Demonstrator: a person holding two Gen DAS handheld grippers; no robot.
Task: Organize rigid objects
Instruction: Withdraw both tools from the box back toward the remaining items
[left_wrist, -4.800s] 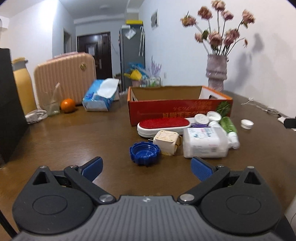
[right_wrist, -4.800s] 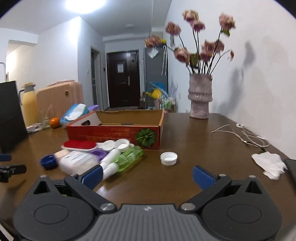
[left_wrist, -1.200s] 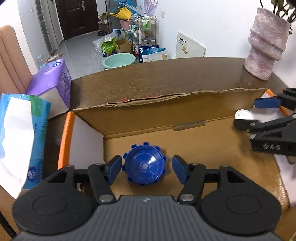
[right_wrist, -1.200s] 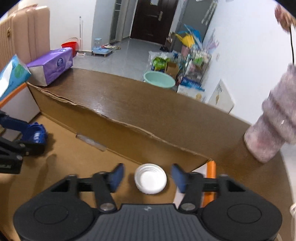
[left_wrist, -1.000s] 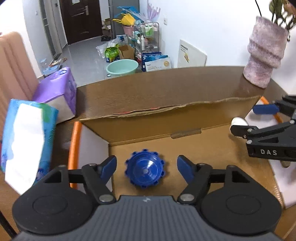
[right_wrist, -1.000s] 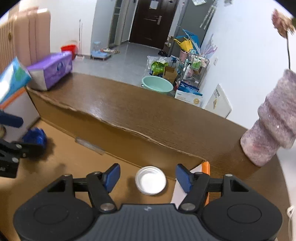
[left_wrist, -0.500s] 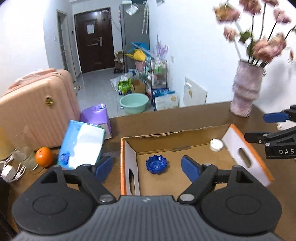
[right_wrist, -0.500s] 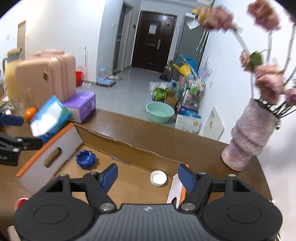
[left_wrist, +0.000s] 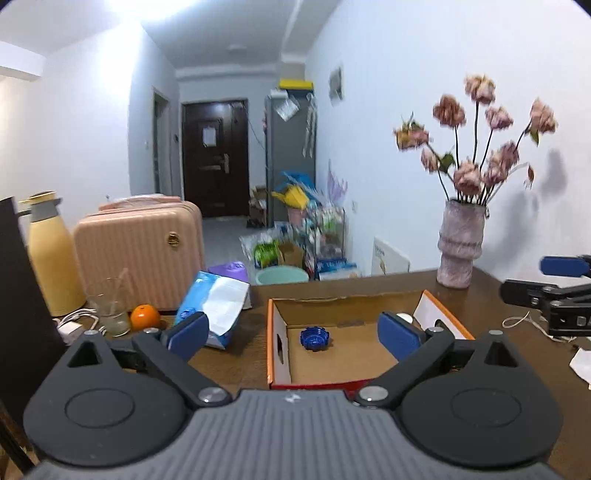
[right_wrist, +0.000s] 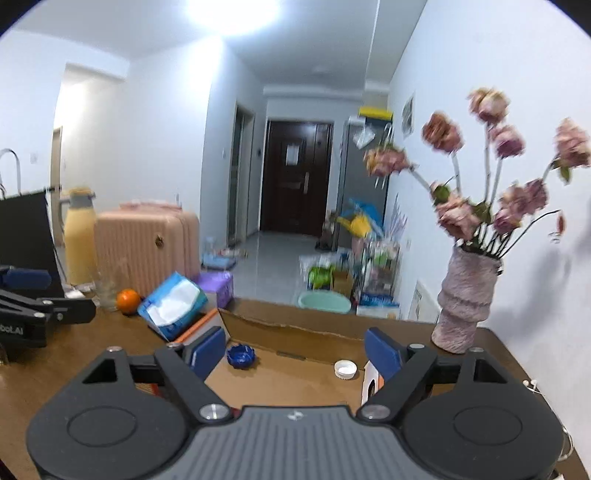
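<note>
Brown wooden table (left_wrist: 236, 365), white-walled room

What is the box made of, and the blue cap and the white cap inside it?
The box looks like cardboard: dull brown inside, with a ragged torn top edge. The blue cap seems to be hard plastic, its colour even and its rim notched. The white cap is probably plastic too, smooth and plain, though it is small here.

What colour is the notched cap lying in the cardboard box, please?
Blue: the notched cap, clearest in the left wrist view.
</note>
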